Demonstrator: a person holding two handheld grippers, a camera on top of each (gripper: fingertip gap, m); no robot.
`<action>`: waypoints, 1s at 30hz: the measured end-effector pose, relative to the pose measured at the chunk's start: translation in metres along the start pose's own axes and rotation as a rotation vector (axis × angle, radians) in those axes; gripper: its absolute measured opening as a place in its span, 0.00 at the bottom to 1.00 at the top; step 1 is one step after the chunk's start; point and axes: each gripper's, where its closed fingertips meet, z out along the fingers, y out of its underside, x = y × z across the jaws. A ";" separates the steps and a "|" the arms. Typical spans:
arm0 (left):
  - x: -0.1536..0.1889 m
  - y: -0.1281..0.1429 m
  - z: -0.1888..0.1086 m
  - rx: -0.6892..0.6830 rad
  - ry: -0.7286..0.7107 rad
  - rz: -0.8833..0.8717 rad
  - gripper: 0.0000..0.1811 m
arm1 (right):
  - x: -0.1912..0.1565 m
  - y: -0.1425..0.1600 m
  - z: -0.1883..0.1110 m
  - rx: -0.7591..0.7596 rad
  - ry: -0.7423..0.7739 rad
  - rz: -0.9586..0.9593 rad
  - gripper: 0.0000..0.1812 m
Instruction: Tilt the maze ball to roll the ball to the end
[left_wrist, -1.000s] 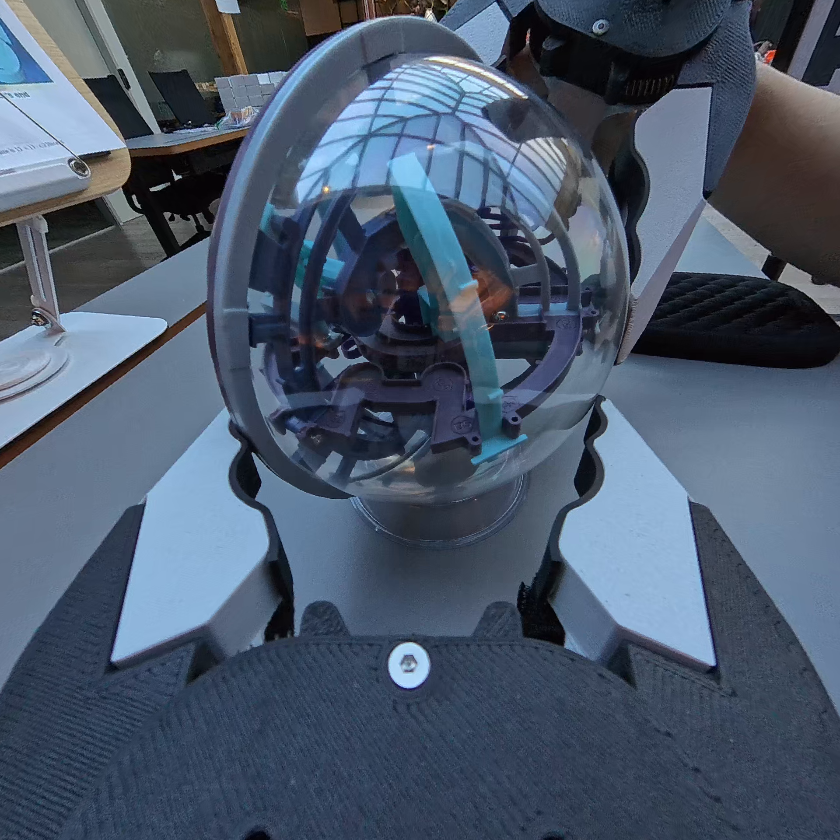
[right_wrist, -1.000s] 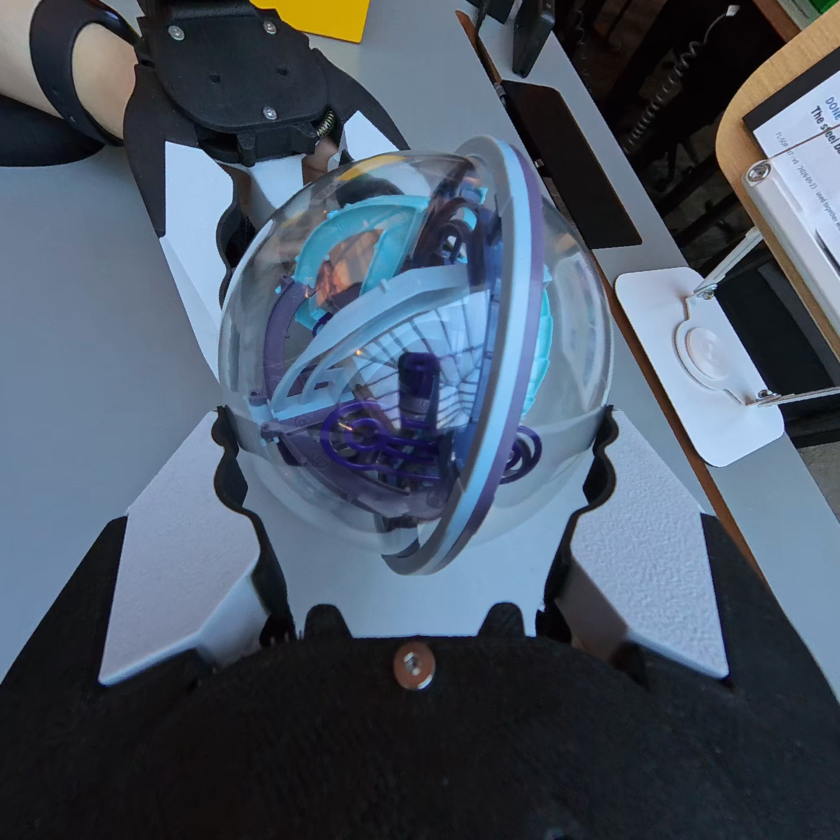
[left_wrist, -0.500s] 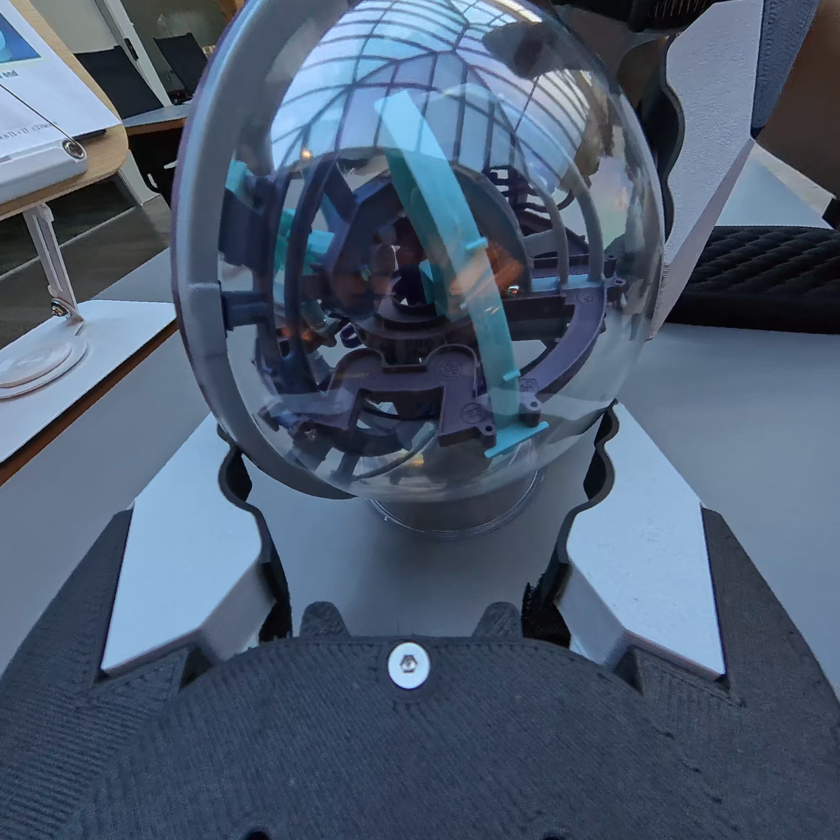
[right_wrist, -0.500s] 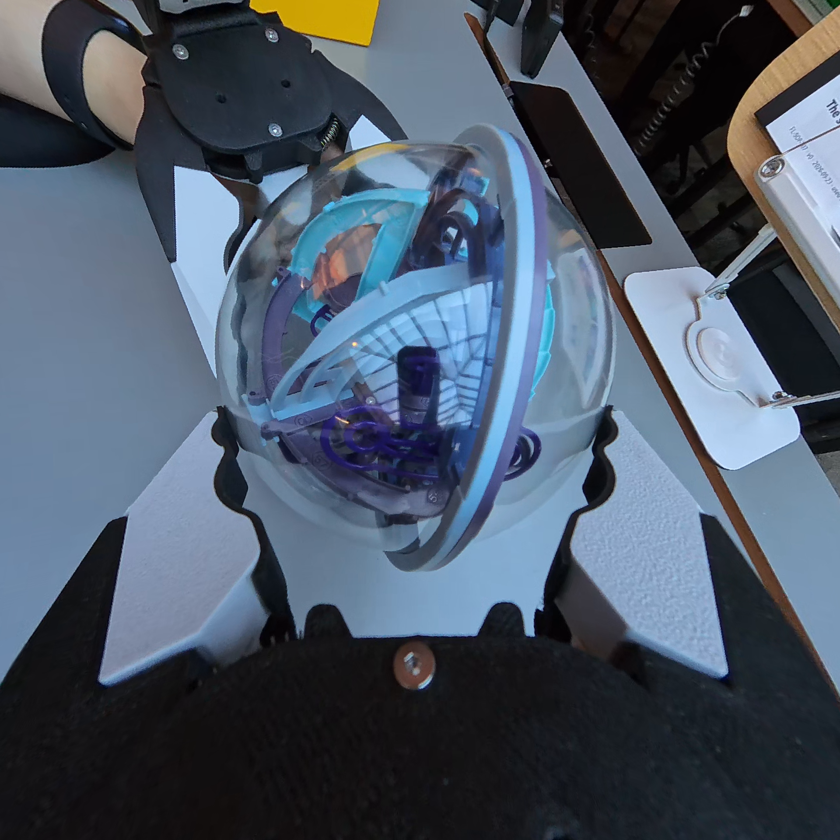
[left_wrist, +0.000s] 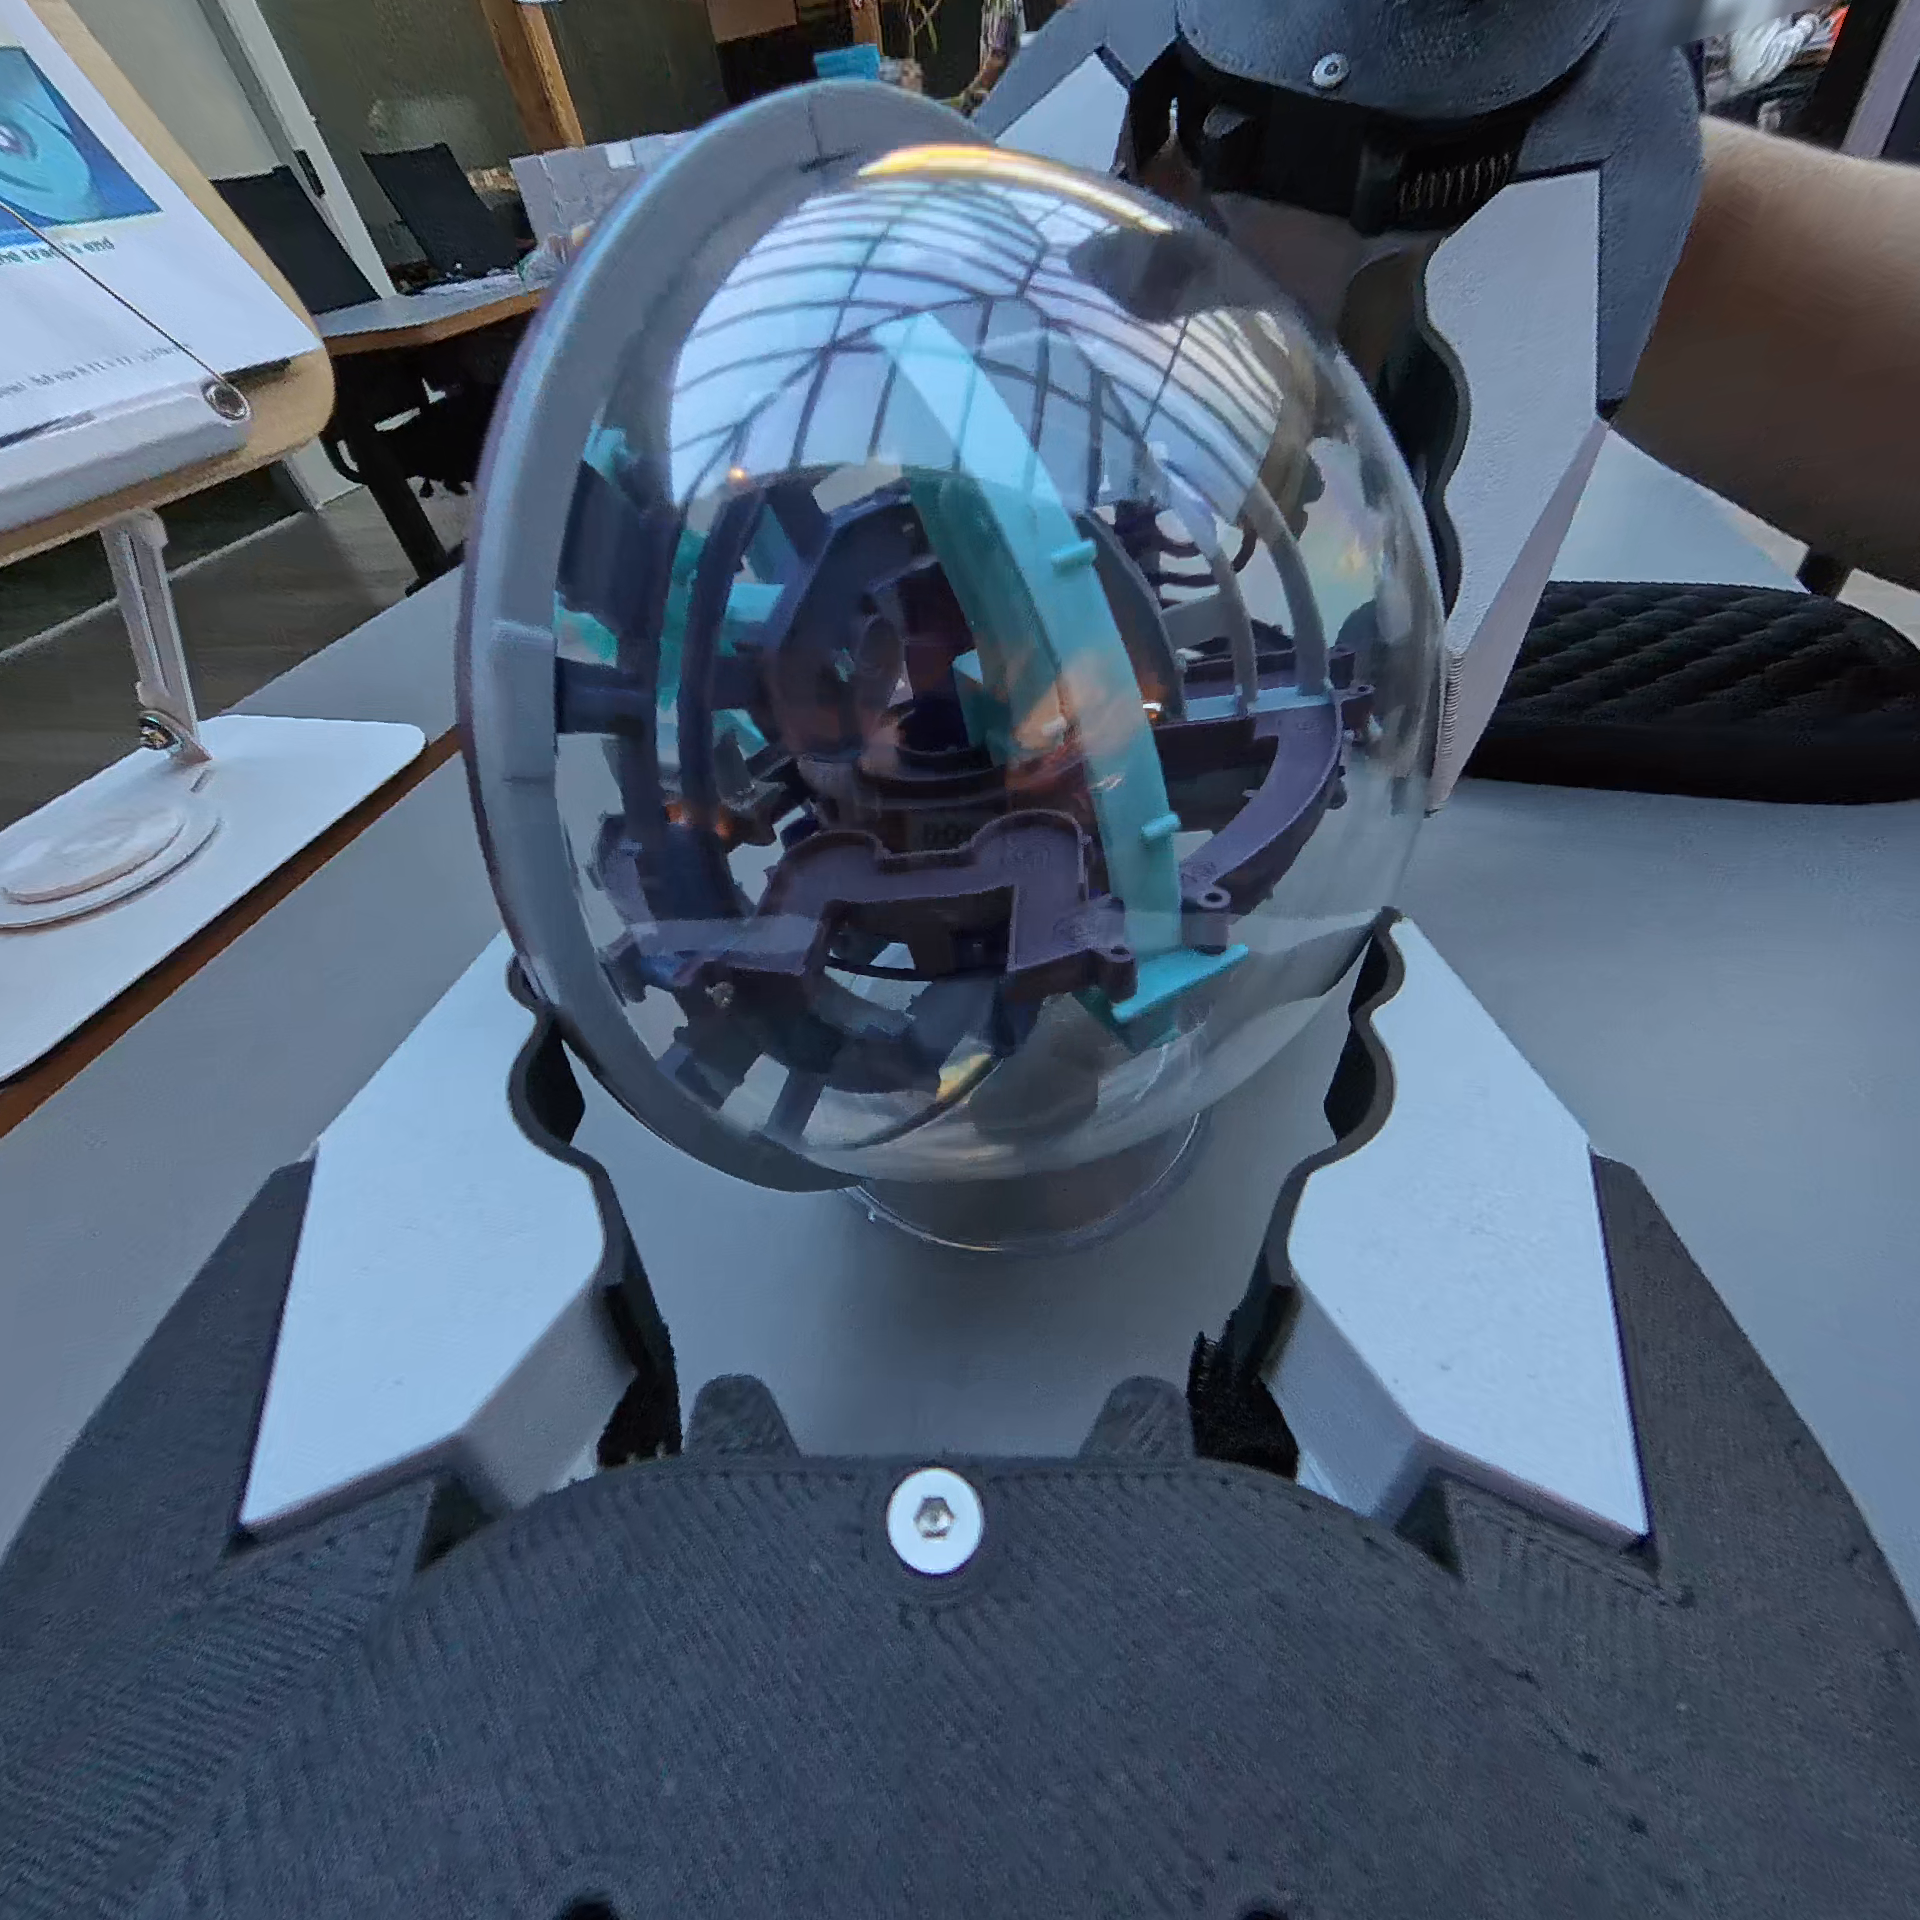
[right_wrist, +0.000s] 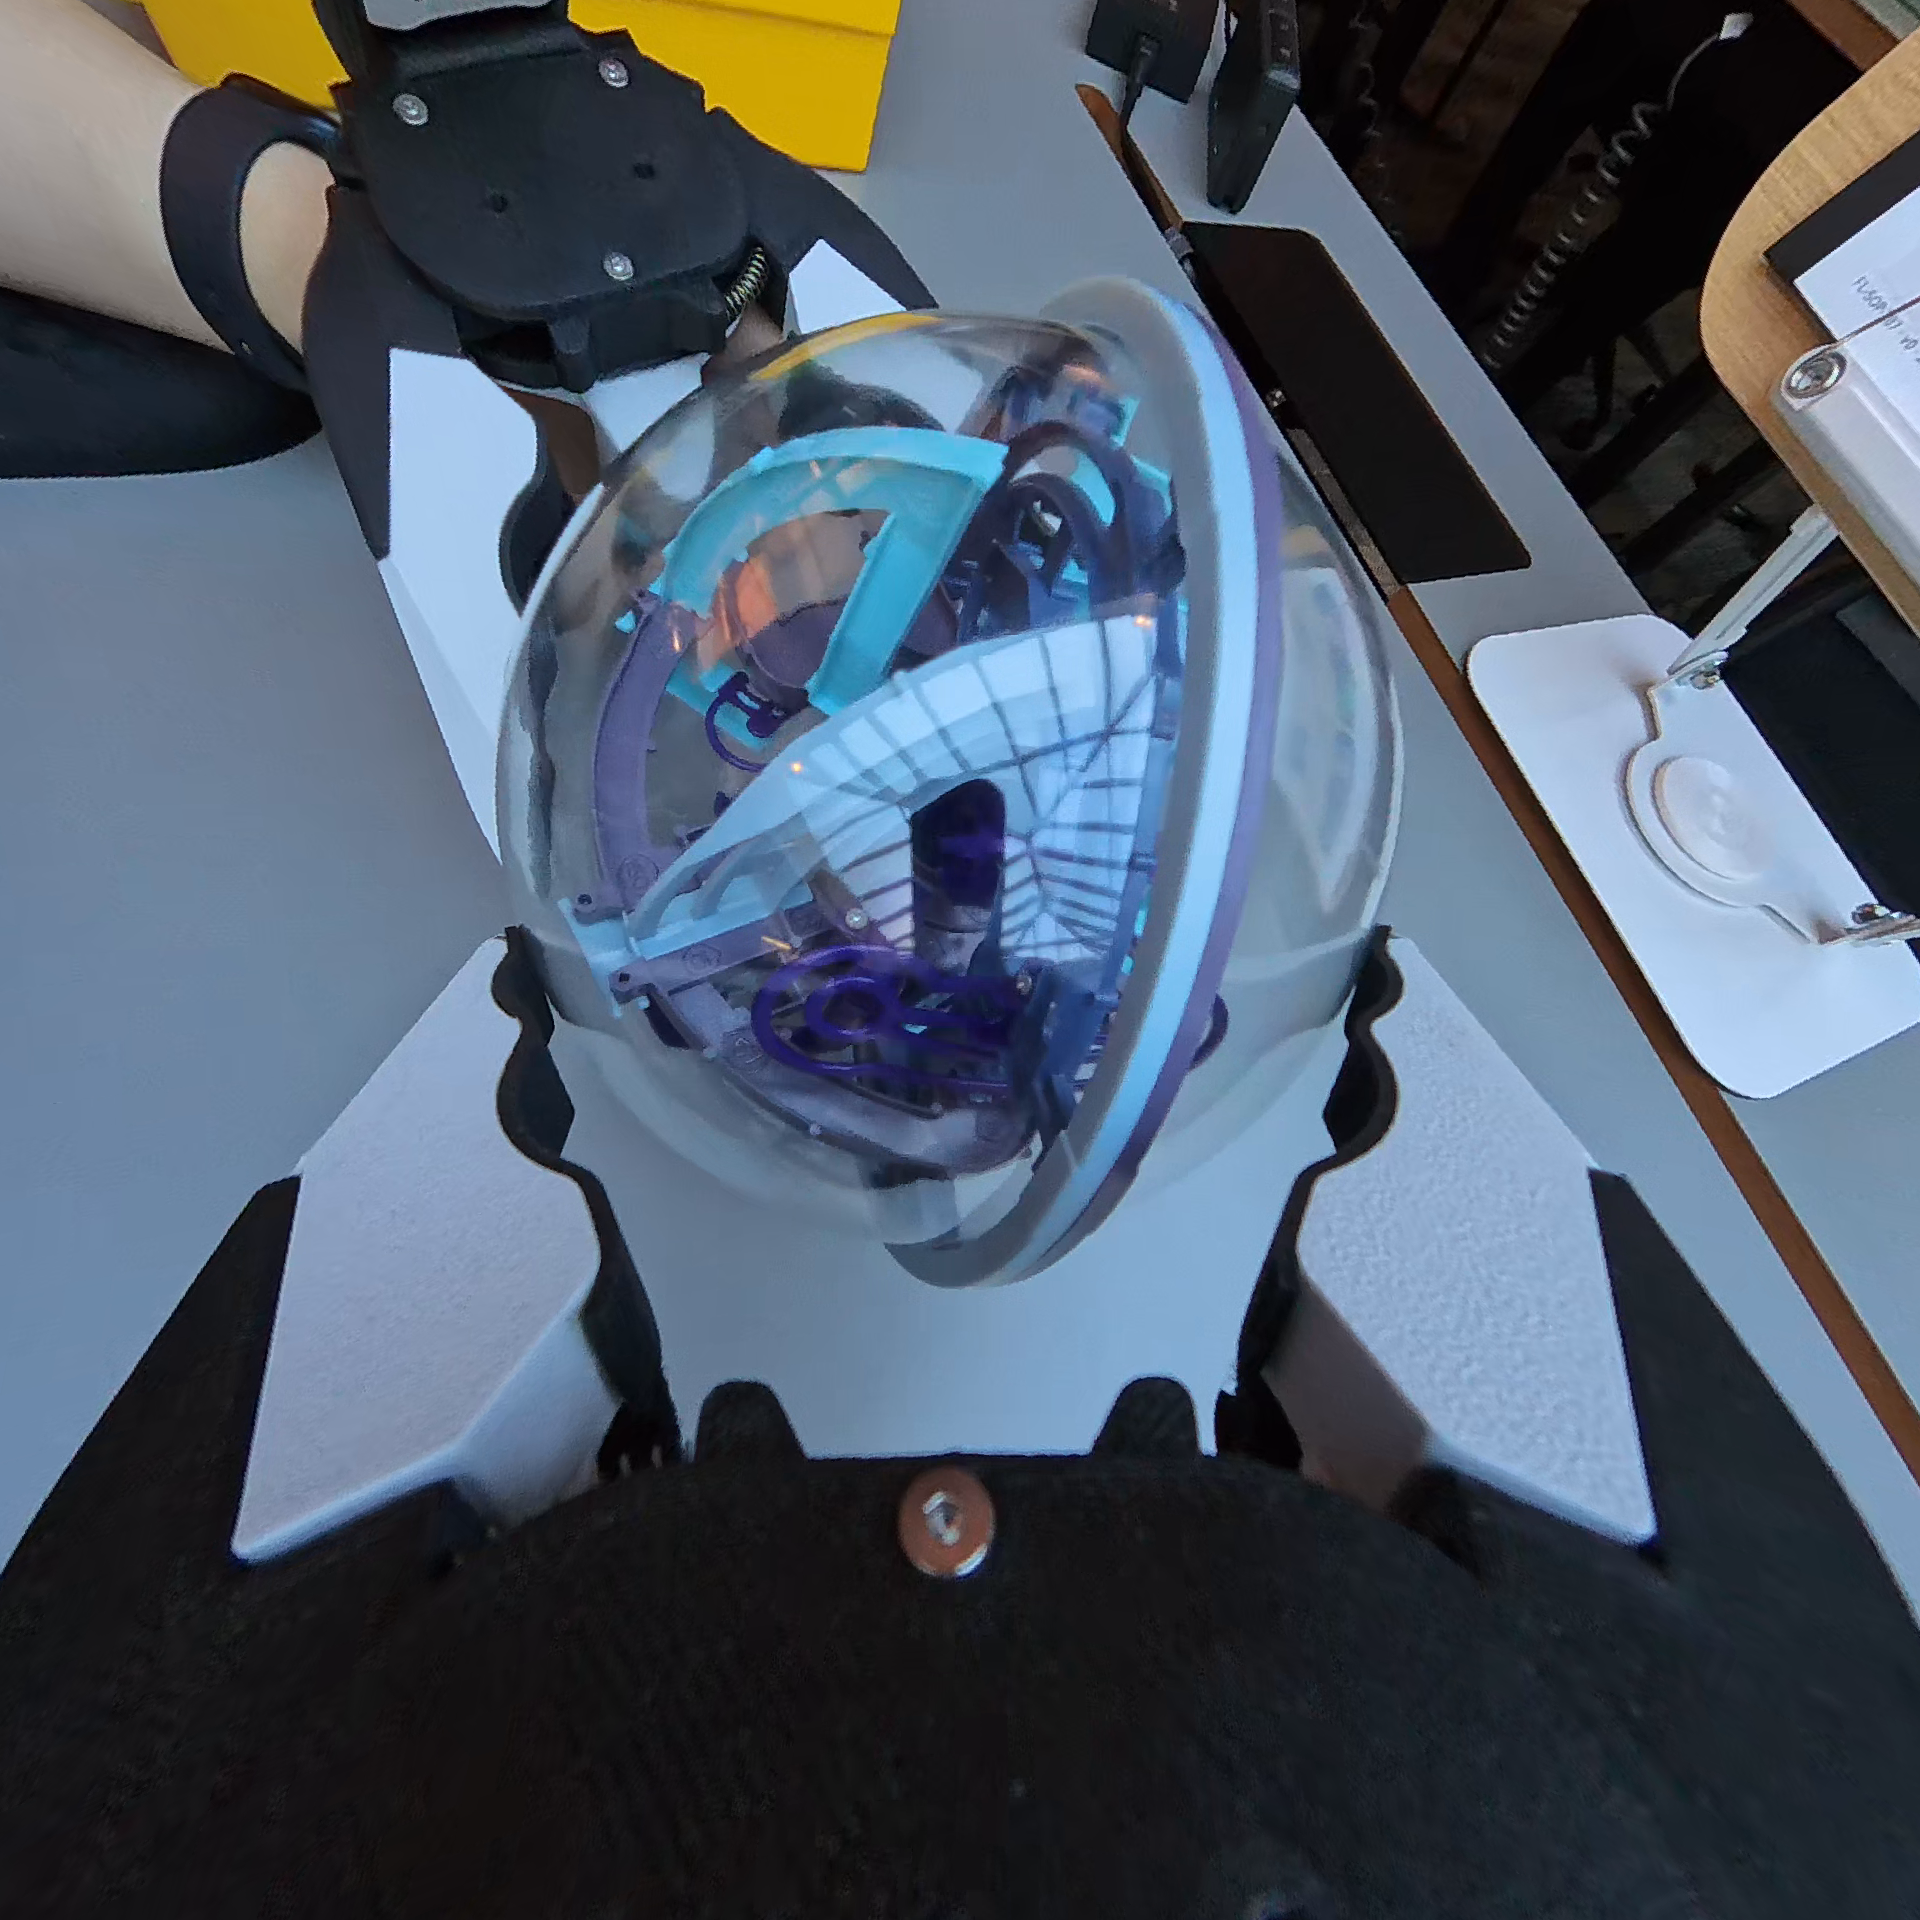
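Note:
The maze ball (left_wrist: 935, 644) is a clear sphere with a grey rim and teal and purple tracks inside. It sits between both grippers, just above a clear ring stand (left_wrist: 1023, 1210). My left gripper (left_wrist: 951, 966) has its jaws wide apart, with the fingertips against the near side of the sphere. My right gripper (right_wrist: 940, 966) does the same from the opposite side of the ball (right_wrist: 935, 769). Each gripper shows behind the ball in the other's view: the right one (left_wrist: 1278, 312) and the left one (right_wrist: 644, 416). I cannot pick out the small ball inside.
The grey table (left_wrist: 1662, 1039) holds a white stand base with a paper holder (left_wrist: 156, 790) (right_wrist: 1714, 831) and a black mesh pad (left_wrist: 1683, 707). A yellow box (right_wrist: 727, 62) and a flat black piece (right_wrist: 1351, 416) lie farther off. The table edge runs past the stand.
The ball has tilted and shifted a little between the grippers. It came closer in the left view, then moved back. The right gripper rose slightly. Neither hold has changed.

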 end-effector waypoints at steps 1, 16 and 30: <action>0.000 0.000 -0.001 -0.001 0.000 -0.002 0.81 | 0.000 -0.001 0.001 0.005 0.000 -0.001 0.83; -0.003 0.001 -0.002 0.019 0.008 -0.025 0.81 | 0.001 -0.003 0.003 0.036 -0.014 0.018 0.83; -0.002 0.017 0.003 -0.069 0.015 -0.026 0.81 | 0.002 -0.004 0.003 0.065 -0.018 0.026 0.83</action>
